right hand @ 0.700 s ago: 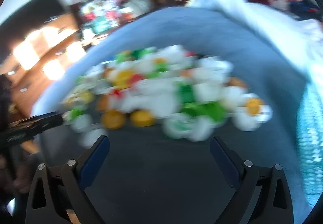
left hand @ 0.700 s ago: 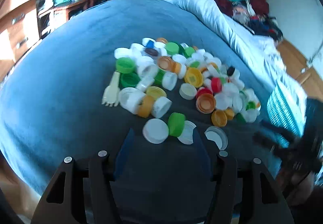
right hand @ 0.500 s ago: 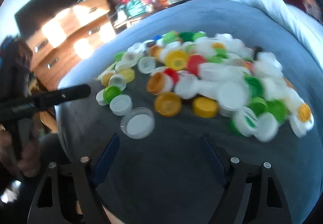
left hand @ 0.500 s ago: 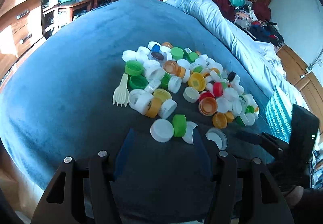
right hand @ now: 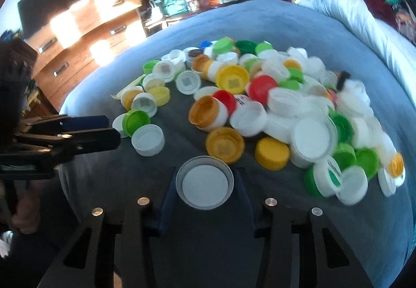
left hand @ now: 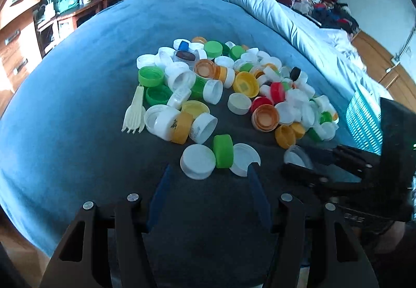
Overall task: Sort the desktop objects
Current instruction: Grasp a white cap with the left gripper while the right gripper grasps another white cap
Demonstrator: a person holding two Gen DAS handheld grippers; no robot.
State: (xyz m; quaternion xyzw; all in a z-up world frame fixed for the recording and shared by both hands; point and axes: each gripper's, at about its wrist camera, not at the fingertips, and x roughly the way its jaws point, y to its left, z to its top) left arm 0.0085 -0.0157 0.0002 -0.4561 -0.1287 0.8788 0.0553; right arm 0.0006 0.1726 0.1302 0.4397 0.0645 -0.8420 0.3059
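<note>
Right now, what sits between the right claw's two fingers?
A shallow white lid, open side up, lies between the right claw and its two fingers; the right wrist view shows it.

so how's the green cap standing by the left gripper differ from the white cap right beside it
The green cap stands on its edge, its ribbed side wall facing the camera; the white cap lies flat, closed top up. The green one looks narrower from here, the white one broad and round. They touch each other, and both sit on the dark cloth just ahead of the left gripper, at the near edge of the pile.
</note>
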